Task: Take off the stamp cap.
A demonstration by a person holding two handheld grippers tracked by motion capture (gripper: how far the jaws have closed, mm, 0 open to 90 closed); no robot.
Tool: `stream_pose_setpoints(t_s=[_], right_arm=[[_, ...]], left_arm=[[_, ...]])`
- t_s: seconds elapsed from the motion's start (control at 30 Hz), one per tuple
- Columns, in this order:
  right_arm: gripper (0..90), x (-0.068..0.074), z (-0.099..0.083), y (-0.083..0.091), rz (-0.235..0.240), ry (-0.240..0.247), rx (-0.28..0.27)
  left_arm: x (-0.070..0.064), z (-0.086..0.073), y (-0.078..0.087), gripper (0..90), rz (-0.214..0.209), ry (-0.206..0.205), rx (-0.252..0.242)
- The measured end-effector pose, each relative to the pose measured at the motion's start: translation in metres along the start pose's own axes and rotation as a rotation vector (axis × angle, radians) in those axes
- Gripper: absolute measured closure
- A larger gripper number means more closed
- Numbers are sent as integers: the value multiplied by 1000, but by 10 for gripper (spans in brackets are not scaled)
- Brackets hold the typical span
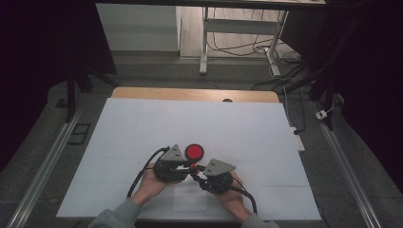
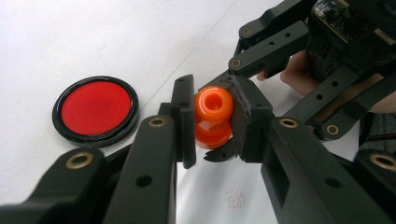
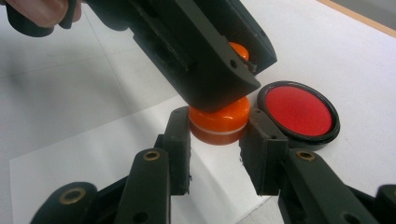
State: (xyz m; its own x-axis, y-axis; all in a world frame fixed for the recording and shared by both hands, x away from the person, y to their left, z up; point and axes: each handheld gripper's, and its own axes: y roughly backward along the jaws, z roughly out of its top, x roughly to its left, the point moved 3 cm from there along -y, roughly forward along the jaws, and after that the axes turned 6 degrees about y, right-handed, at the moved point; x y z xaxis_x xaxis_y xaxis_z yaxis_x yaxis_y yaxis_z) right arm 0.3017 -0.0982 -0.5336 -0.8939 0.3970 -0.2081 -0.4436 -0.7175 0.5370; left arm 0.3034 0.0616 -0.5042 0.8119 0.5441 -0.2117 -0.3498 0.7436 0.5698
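Orange bottle [image 2: 213, 116] mid-desk beside the red disc [image 2: 95, 110], upper half hidden behind left gripper [image 2: 212, 122], fingers clenched on it, neck upright, right gripper [image 3: 218, 140] fingers around its base, contact unclear.

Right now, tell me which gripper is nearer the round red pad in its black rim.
Left. The left gripper sits just below the round red pad, its jaws clamping the orange stamp. The right gripper sits slightly farther off.
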Motion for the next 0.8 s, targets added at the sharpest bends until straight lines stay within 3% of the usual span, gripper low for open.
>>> stream_pose_setpoints(t_s=[0.8], right_arm=[[649, 0, 0, 2, -16, -8, -18]], left_arm=[[0, 0, 1, 722, -10, 5, -25]])
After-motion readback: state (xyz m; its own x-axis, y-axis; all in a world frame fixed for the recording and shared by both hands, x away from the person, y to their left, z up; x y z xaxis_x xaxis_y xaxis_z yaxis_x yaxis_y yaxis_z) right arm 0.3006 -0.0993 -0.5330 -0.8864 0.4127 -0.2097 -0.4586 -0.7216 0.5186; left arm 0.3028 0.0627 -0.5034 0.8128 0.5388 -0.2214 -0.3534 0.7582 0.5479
